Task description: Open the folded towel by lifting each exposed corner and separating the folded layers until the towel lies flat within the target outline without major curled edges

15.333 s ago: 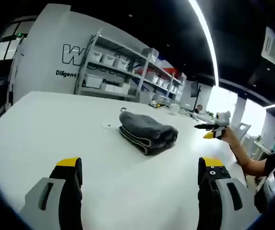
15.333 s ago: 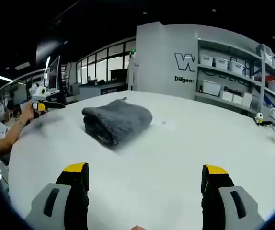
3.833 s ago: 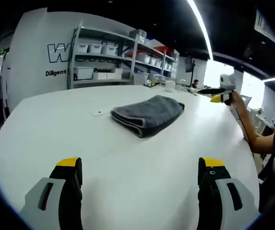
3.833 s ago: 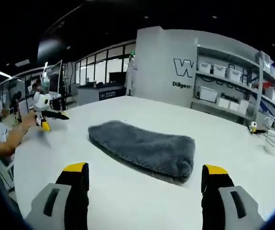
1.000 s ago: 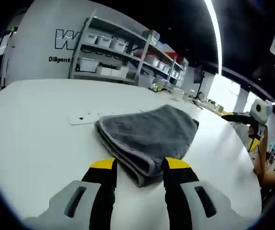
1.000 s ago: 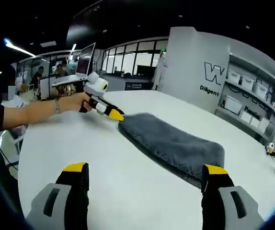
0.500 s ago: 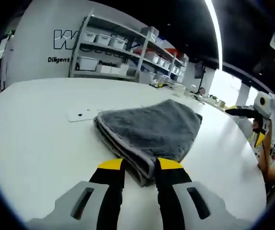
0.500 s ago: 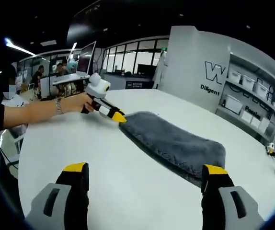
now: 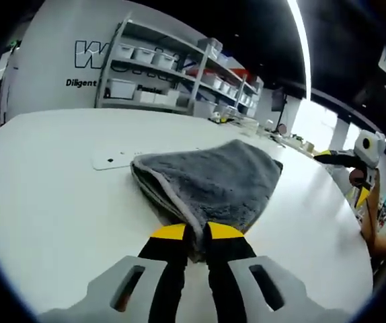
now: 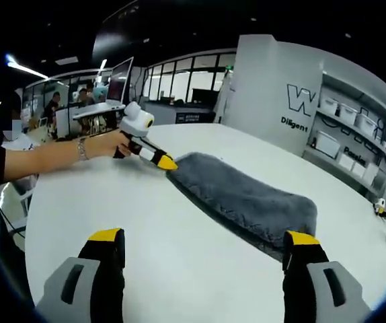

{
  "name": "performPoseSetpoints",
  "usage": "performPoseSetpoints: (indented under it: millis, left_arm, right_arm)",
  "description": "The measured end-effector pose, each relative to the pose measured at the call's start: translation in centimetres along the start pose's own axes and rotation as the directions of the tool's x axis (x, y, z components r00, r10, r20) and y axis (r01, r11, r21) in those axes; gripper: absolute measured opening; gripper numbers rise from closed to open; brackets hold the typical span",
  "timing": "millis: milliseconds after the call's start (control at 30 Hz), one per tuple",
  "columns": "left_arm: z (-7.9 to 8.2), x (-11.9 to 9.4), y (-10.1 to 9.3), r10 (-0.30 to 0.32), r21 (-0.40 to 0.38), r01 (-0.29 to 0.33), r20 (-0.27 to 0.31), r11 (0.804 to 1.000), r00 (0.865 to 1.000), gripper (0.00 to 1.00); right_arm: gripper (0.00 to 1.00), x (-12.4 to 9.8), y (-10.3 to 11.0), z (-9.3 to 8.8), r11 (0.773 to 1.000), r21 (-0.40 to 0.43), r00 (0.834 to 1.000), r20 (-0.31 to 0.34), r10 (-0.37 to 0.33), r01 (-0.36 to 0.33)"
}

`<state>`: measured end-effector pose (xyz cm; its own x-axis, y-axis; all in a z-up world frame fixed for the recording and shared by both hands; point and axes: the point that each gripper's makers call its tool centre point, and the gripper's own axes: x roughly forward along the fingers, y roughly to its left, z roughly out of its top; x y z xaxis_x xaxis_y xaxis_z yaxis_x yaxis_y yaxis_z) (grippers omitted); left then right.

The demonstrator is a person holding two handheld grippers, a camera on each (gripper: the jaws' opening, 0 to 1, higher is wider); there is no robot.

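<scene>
Pinching the towel's corner

My left hand-held gripper [image 9: 196, 235] squeezes the near corner of the grey towel [image 9: 206, 182], low in the picture, so I can lift that layer. The towel sits folded on the white bench [image 9: 52, 202]. My right hand-held gripper [image 10: 203, 245] waits, wide open.

Your right gripper [image 10: 203, 243] hovers over the white table [image 10: 146, 222] with jaws spread wide. The grey towel [image 10: 243, 195] lies folded ahead, nearer your right finger. Beyond your left finger, your left gripper [image 10: 165, 162] meets the towel's far end with its yellow tips
</scene>
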<state>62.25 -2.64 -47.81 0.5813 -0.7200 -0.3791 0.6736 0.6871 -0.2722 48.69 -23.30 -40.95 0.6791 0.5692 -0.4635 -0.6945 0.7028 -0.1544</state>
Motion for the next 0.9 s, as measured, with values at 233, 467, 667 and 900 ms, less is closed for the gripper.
performPoseSetpoints:
  millis: [233,467,667,900]
  left_arm:
    - [-0.3,-0.4,0.2,0.002,-0.002,-0.002,0.0,1.0,1.0,0.08]
    - [-0.5,-1.2,0.9,0.021,0.004,-0.021,-0.006,1.0,1.0,0.08]
    - [-0.5,-1.9,1.8,0.033,-0.013,-0.033,0.009,0.999,0.999,0.08]
    - [-0.8,-3.2,2.7,0.051,-0.016,-0.051,0.01,0.999,0.999,0.08]
  right_arm:
    - [0.99,0.2,0.2,-0.3,1.0,-0.007,1.0,-0.015,0.006,-0.006]
    - [0.99,0.1,0.1,-0.3,1.0,0.0,1.0,-0.01,0.001,-0.001]
    - [0.99,0.1,0.2,-0.5,1.0,-0.007,1.0,-0.02,0.004,-0.004]
    - [0.99,0.2,0.3,-0.6,1.0,-0.006,1.0,-0.027,0.004,-0.005]
